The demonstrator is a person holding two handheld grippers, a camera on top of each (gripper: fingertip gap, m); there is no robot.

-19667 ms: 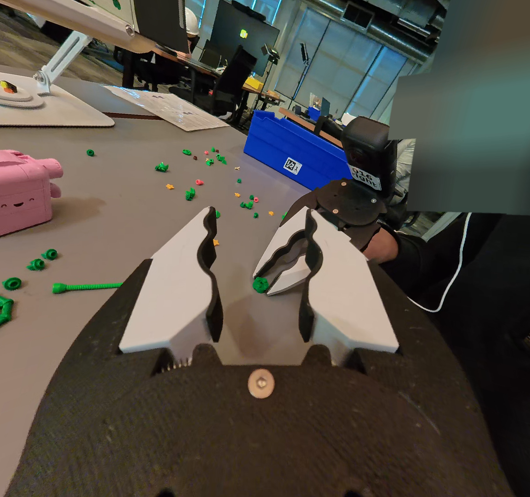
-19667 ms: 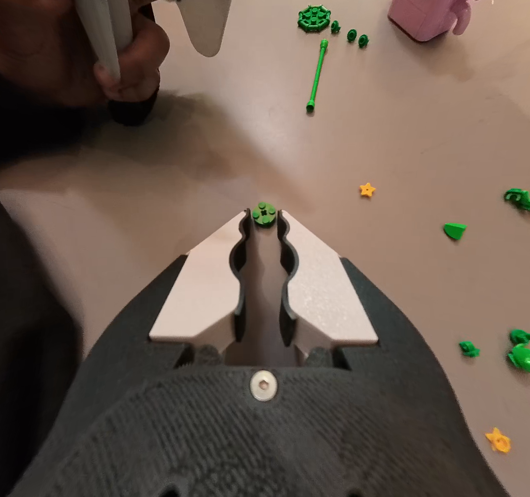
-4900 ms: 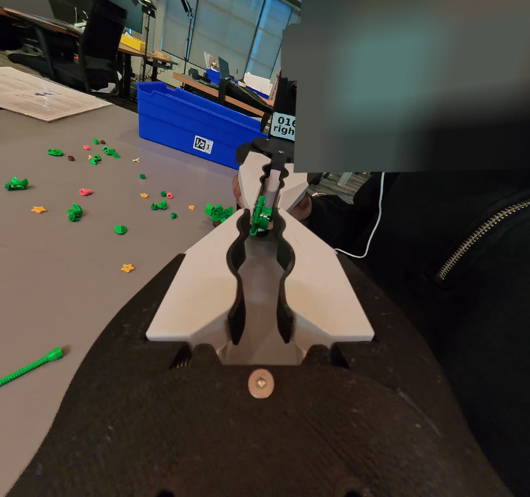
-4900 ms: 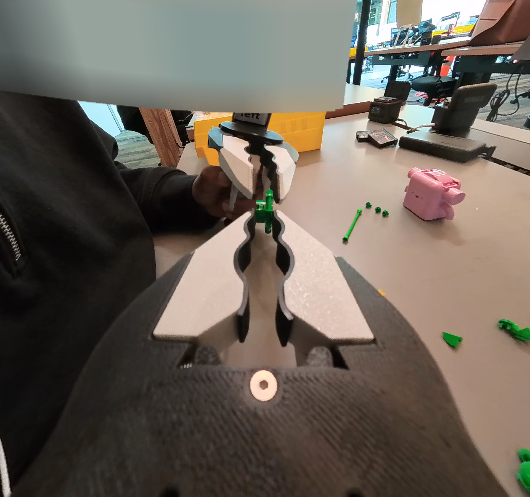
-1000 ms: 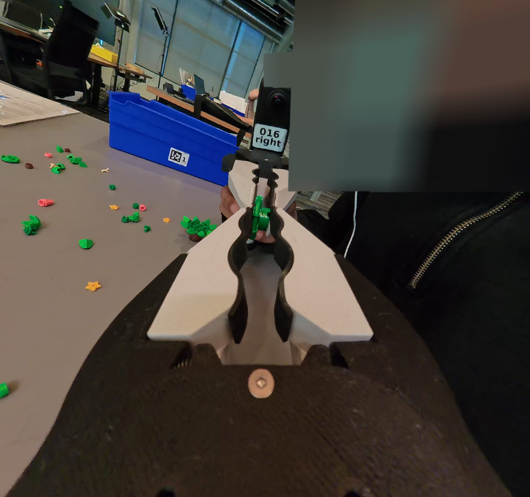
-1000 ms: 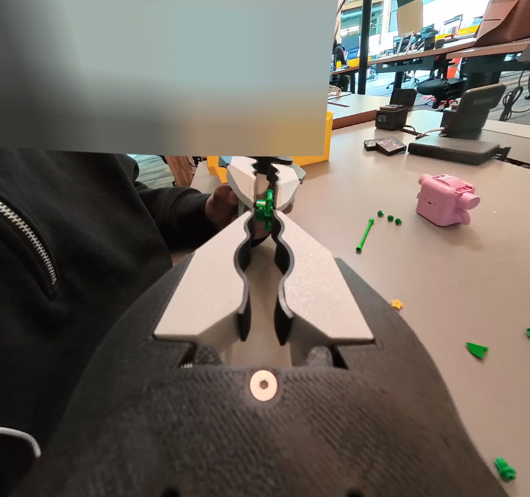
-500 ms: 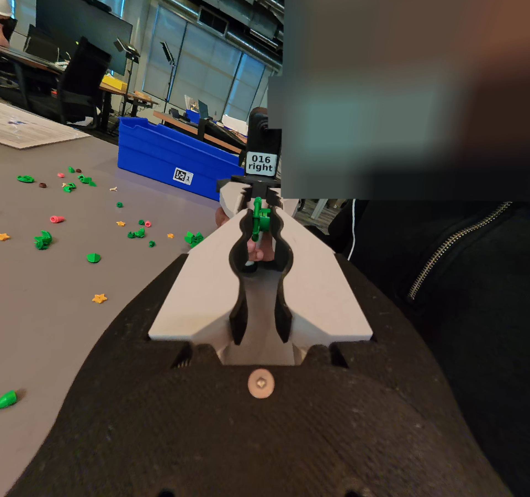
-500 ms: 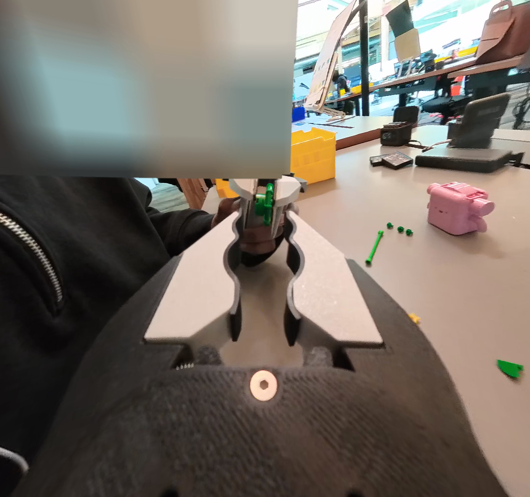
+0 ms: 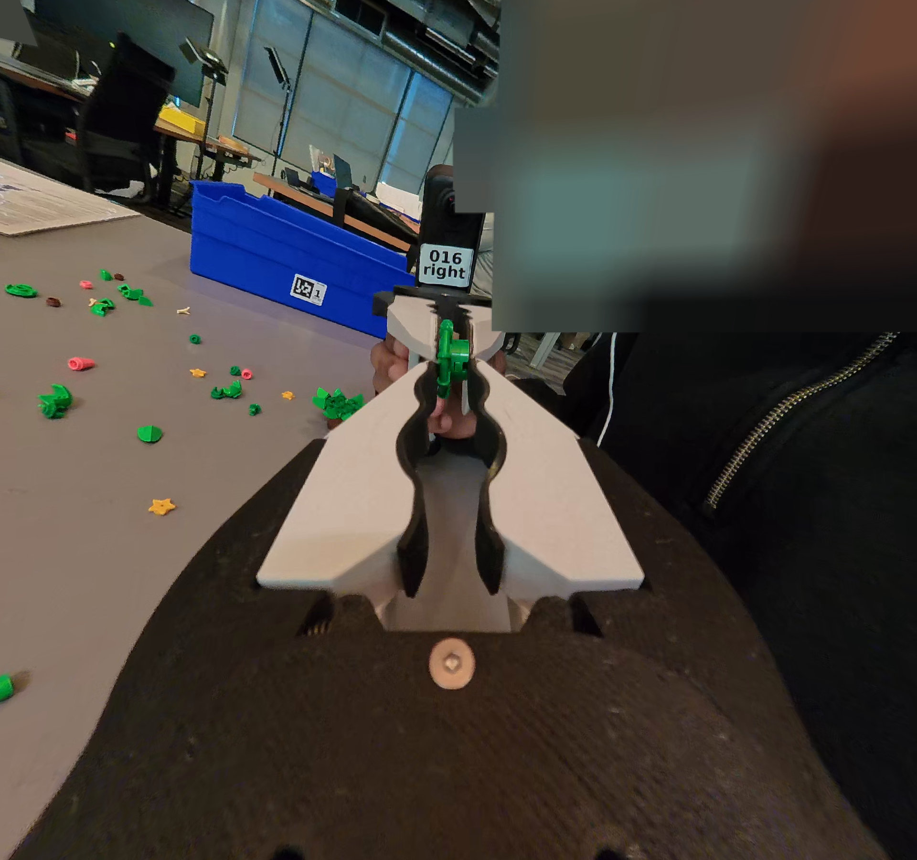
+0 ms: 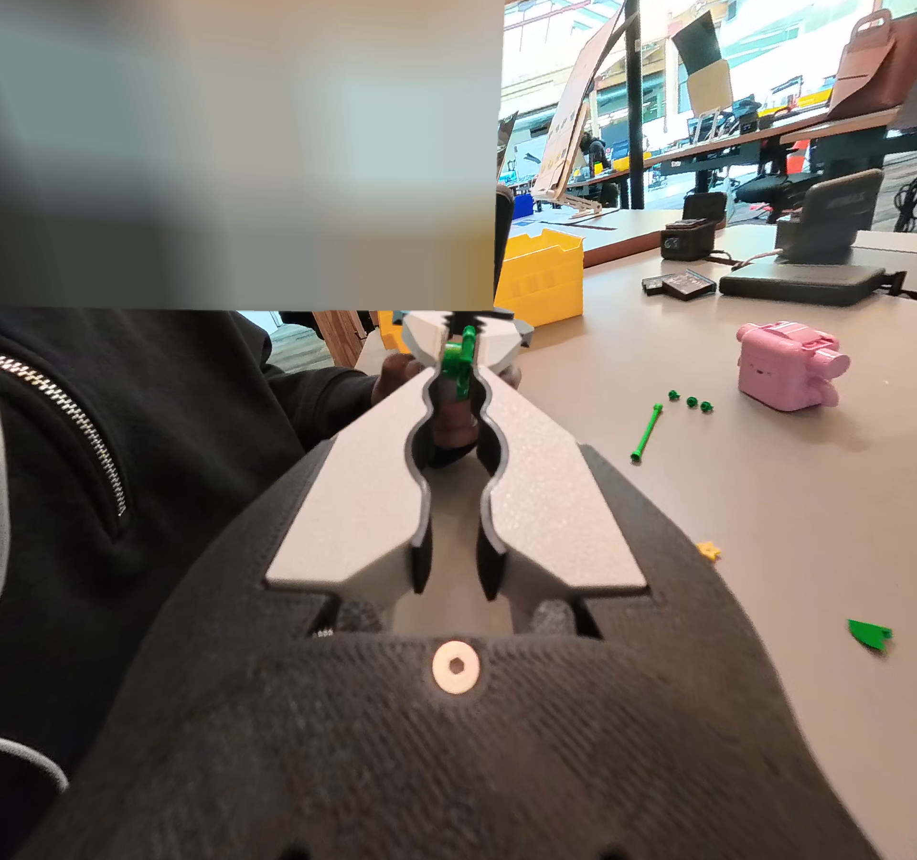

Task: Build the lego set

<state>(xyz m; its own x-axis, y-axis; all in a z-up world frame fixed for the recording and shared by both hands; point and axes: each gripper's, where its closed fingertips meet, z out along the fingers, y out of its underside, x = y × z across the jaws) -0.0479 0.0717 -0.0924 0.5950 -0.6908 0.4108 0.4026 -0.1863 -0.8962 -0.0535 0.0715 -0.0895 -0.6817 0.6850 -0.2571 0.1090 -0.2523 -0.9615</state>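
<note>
1. My left gripper [image 9: 449,370] is raised off the grey table [image 9: 99,513], its white fingers pinched onto a small green lego assembly [image 9: 449,357] right at the tips.
2. My right gripper [image 10: 456,375] faces it tip to tip. Its fingers sit close around the same green lego assembly [image 10: 459,360], but I cannot tell from either view whether they press on it or merely flank it.
3. The assembly looks like a thin upright stem with a round studded piece on its side; finer detail is too small to read.
4. Containers: a blue bin [image 9: 278,251] stands at the far table edge in the left wrist view. Only its outer wall with a small square marker shows, so I cannot see its contents.
5. A yellow bin [image 10: 541,280] stands behind the grippers in the right wrist view; its inside is hidden too.
6. Loose on the table in the left wrist view: scattered green pieces, a leafy green cluster [image 9: 337,402], a pink cone [image 9: 81,364] and an orange star [image 9: 162,506].
7. In the right wrist view: a green rod [image 10: 646,432], three green studs [image 10: 689,400] near it and a pink block figure [image 10: 789,370] beyond.
</note>
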